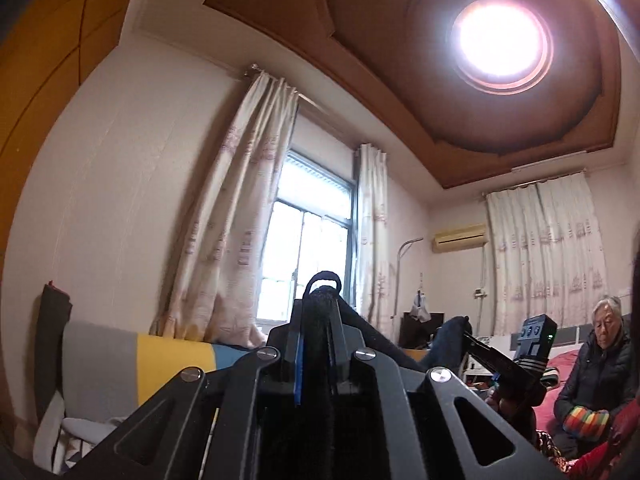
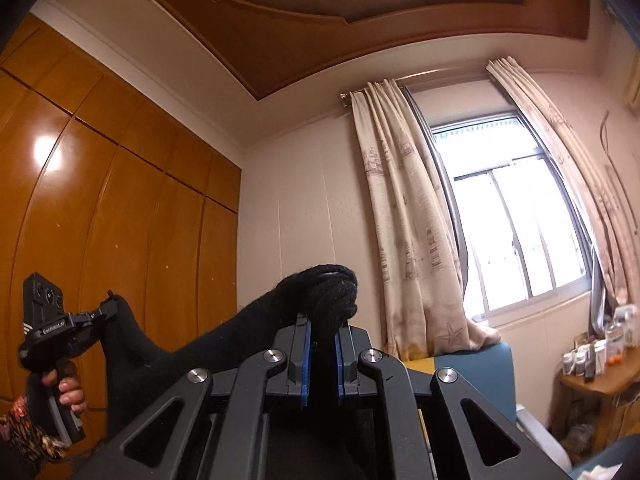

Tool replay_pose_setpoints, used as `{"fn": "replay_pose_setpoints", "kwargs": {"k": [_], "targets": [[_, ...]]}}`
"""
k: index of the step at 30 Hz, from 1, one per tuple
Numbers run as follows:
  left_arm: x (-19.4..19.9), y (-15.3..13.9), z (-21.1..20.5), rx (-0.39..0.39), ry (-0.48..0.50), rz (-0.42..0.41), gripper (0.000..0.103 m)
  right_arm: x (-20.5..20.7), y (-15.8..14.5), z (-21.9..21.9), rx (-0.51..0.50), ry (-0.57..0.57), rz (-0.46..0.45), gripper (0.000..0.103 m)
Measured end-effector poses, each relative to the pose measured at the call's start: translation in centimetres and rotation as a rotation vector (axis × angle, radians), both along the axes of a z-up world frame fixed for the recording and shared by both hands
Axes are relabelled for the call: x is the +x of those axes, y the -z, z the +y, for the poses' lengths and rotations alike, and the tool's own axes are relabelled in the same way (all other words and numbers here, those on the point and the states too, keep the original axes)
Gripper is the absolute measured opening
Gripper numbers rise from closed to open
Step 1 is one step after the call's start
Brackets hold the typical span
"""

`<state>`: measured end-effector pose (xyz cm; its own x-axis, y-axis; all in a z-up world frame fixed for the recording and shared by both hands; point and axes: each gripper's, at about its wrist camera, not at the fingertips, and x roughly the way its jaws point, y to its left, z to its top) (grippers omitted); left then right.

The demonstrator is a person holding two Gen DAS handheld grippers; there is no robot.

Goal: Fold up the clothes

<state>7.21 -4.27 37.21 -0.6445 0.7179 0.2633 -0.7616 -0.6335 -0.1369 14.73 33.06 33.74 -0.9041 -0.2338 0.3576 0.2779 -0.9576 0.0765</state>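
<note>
Up in the air between them, a black knitted garment point(image 2: 248, 332) stretches taut, the left hand-held gripper point(image 1: 320, 320) and right hand-held gripper point(image 2: 323, 340) each clamped on a bunched end.

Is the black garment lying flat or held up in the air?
Held up: the black garment hangs stretched between the left gripper and right gripper, both clamped on it.

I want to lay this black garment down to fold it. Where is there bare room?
Little surface shows. The striped cover, between dark cushion and curtain, looks bare. The wooden side table is crowded with bottles; a seated woman occupies the red bed.
</note>
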Motion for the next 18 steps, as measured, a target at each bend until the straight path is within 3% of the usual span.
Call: {"fn": "replay_pose_setpoints", "kwargs": {"k": [4,7,9,11,13,15,18], "targets": [[-6.2,2.8,2.5,-0.019,-0.034,-0.146,0.008,-3.0,1.4,-0.3,-0.010,0.000,-0.072,0.009],[-12.7,7.8,5.2,-0.046,-0.047,-0.325,0.008,-7.6,4.3,-1.0,-0.031,0.011,-0.201,0.009],[-15.5,10.5,7.3,-0.084,-0.078,-0.396,0.008,-10.8,6.7,-1.6,-0.048,0.010,-0.285,0.009],[-18.7,14.6,10.0,-0.169,-0.140,-0.469,0.020,-14.0,9.5,-2.4,-0.047,0.030,-0.368,0.009],[-21.1,20.3,12.3,-0.237,-0.139,-0.595,0.024,-17.3,12.7,-3.2,-0.027,0.070,-0.451,0.012],[-23.4,26.3,14.5,-0.302,-0.126,-0.729,0.030,-20.9,17.2,-3.6,-0.021,0.067,-0.590,0.016],[-24.1,36.0,16.9,-0.443,-0.091,-0.970,0.032,-25.5,25.7,-3.8,-0.029,-0.006,-0.894,0.046]]}}
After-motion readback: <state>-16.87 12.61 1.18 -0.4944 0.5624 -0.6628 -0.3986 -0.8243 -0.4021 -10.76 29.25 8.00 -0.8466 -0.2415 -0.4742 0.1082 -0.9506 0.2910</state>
